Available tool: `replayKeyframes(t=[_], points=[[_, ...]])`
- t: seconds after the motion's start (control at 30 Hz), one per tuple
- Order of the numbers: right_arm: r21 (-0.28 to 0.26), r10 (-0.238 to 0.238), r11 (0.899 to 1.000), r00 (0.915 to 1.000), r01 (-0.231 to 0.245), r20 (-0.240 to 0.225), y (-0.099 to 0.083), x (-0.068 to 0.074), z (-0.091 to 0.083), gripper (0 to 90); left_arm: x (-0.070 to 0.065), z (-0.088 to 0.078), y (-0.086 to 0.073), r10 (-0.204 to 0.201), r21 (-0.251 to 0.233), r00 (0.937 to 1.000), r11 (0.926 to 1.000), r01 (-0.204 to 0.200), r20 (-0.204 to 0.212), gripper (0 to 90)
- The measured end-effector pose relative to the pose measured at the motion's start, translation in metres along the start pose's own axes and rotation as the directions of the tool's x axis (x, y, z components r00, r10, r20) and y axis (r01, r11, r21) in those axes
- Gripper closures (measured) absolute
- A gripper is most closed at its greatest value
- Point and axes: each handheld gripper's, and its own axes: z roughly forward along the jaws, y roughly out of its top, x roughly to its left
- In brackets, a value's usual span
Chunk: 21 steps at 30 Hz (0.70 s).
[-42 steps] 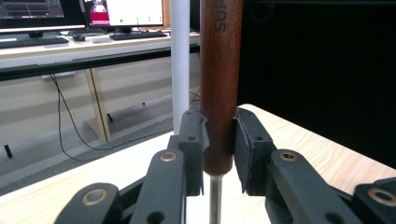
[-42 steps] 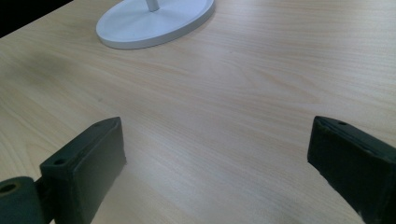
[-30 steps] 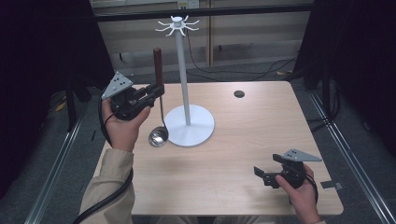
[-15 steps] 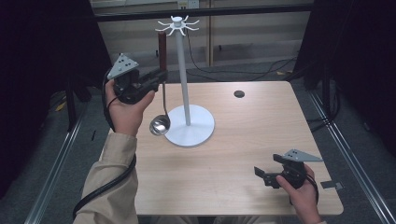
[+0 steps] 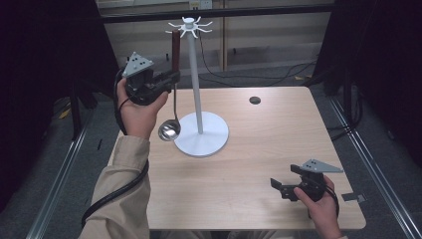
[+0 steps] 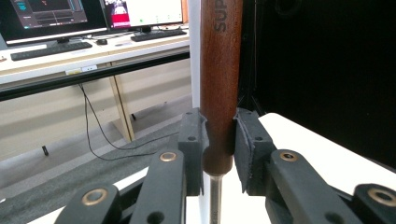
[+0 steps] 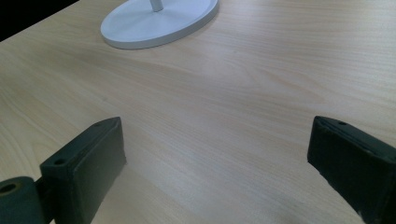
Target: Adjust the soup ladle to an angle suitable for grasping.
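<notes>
Your left gripper (image 5: 171,78) is clenched on the wooden handle of the ladle (image 5: 172,94); compared with a second ago it has carried the ladle up off the table (image 5: 259,149), so the bowl now hangs in the air just beside the white stand (image 5: 197,99), with the handle top near the hook crown. This suggests hanging is the step in hand. Your right gripper (image 5: 284,188), jaws released and empty, rests unchanged at the table's near right edge.
</notes>
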Motion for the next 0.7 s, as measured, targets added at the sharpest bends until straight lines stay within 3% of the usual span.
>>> replayKeyframes(t=[0.7], points=[[0.006,-0.004,1.000,1.0000,0.004,-0.007,0.000,0.001,0.002,3.8,-0.005,0.018,-0.002,-0.027,-0.029,0.9988,0.9992,0.026,-0.042,74.6]])
